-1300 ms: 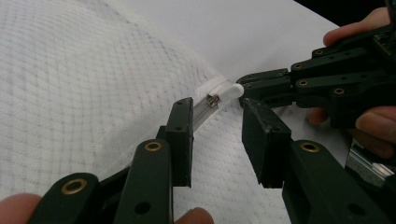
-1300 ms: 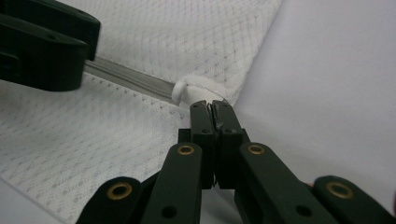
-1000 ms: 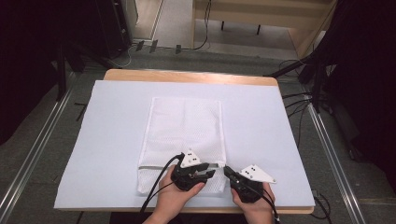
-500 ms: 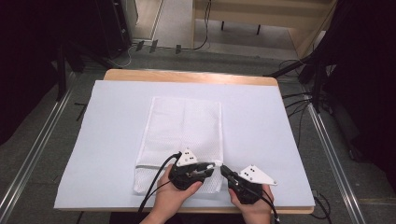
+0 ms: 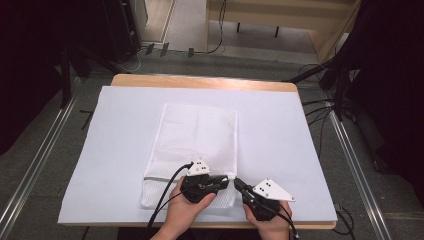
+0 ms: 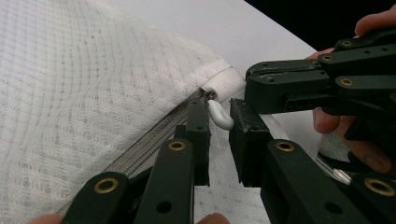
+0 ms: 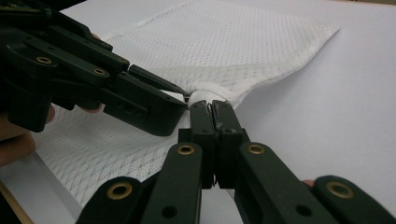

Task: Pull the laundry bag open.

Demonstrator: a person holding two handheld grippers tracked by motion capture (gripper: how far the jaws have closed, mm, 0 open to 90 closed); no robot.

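A white mesh bag (image 5: 200,135) lies flat on the white table cover (image 5: 290,130), its zipper running along the near end. My left gripper (image 6: 219,135) reaches the zipper's right end. Its jaws have just been closing, with the white zipper pull (image 6: 219,116) between them and a narrow gap still showing. My right gripper (image 7: 215,109) is shut, its tips against the bag's white corner tab (image 7: 205,95). Whether it pinches any fabric is hidden. In the high view the left gripper (image 5: 229,179) and the right gripper (image 5: 236,183) meet tip to tip at that corner.
The table's front edge (image 5: 310,222) runs just behind both hands. Bare cover lies to the left and right of the bag. Cables trail from both grippers toward the person, and more cables lie on the floor at the right.
Both hands have barely shifted. The right gripper sits slightly nearer the table's front edge than a second ago.
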